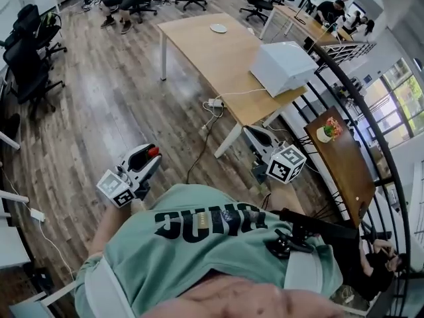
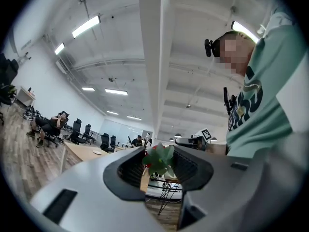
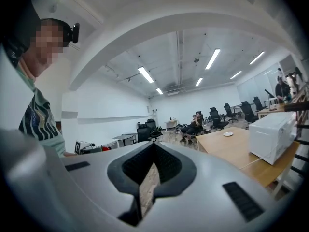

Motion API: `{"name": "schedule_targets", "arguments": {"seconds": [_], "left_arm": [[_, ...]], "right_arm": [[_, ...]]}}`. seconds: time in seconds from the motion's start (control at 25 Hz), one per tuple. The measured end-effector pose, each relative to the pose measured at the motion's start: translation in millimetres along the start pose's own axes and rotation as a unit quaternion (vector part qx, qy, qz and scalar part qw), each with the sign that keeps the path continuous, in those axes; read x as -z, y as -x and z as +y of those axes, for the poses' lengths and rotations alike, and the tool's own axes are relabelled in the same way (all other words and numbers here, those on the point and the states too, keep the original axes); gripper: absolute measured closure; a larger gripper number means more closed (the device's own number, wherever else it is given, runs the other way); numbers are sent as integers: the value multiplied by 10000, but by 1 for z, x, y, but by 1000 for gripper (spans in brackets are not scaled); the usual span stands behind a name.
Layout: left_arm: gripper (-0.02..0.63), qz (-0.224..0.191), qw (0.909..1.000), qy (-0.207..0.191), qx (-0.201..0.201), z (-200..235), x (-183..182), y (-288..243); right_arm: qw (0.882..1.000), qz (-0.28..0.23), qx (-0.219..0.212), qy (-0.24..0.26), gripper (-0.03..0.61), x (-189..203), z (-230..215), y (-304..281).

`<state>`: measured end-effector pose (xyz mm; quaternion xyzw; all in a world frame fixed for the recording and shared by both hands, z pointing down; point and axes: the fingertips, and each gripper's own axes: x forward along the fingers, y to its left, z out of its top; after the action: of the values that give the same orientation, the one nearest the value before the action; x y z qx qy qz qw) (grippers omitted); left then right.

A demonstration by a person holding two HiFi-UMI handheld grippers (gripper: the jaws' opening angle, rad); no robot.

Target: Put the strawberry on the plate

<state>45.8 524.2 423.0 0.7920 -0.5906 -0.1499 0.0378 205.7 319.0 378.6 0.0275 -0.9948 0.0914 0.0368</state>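
Left tool point(image 1: 152, 158) clamped on the strawberry point(image 2: 159, 161), green leaves showing between its jaws | right tool point(image 3: 154, 146) closed, nothing in it | white plate point(image 1: 218, 28) well apart, on the wooden worktop point(image 1: 218, 58) beyond a white box point(image 1: 283, 67) | power strip point(image 1: 214, 103) on plank floor point(image 1: 99, 98) | office chairs point(image 1: 26, 58) left, black railing point(image 1: 344, 78) right

I work in bright, even light from long white ceiling strip lights point(image 2: 87, 26) and tall windows point(image 1: 405, 101). The brown wooden floor point(image 1: 112, 91) shines palely. Both gripper views bend, black-cornered, and my left tongs point(image 2: 159, 164) and right tongs point(image 3: 153, 149) blur near the lens.
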Motion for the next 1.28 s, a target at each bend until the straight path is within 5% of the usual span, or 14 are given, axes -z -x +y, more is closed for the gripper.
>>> {"name": "schedule_targets", "arguments": {"seconds": [0.4,0.76,1.0,1.28], "left_arm": [[454,-154,9932,-390,-1083,58,-19,-62],[454,-27,9858,-596,-1571,76,-12,-167],[454,243,9893,-570,-1323,95,-6,-225],[454,421,9966,-352,-609,129,3,-280]], "right_arm": [[9943,-45,-1045,-184,572,-19,-106,-92],[9851,-70,-1712,-151,572,-45,-212,-123],[9878,-212,-1512,-306,572,-46,-271,-119],[9960,-251,-727,-449,572,-38,-322,-97]]}}
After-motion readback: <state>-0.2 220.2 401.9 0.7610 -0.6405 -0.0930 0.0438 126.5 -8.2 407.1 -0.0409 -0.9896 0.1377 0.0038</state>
